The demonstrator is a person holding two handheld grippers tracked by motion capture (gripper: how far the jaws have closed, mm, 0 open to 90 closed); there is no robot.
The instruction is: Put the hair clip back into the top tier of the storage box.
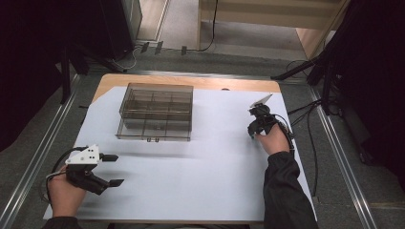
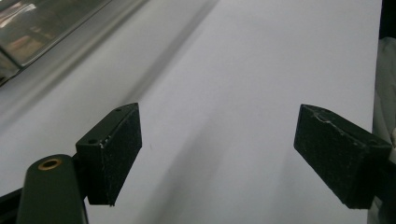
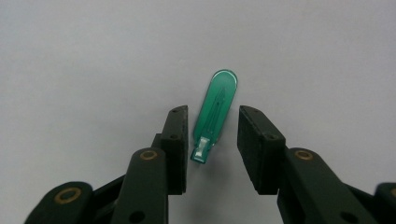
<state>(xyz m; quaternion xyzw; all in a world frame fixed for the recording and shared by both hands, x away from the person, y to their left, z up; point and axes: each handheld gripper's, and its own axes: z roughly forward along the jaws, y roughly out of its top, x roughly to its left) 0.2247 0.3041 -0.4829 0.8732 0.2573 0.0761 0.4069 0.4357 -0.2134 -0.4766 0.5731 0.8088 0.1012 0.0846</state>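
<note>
1. Work in hand, as I read it: pick up the small green plastic clip from the white sheet on the worktop, probably to sort it into the clear divided box.
2. Green clip lies flat on the sheet, rounded end pointing away from the right tongs, clasp end between the two pads. Too small to make out in the high view; there the right tongs sit near the right edge of the sheet, well apart from the box.
3. Right tongs: partly closed, jaws either side of the clip. Left pad looks just beside it or barely touching, right pad has a visible gap. Not gripping yet, clip not lifted.
4. Left tongs: wide open, holding nothing, hovering low over bare sheet at the near left corner. In the left gripper view the pads stand far apart over plain white, with a corner of the box at top left.
5. Box compartments look empty as far as the high view shows; hard to be sure through the tinted walls.
6. Done: right tongs lined up on the clip. Left to do: close fully, lift, carry across to the box, drop in a compartment. Early stage by my judgement.
</note>
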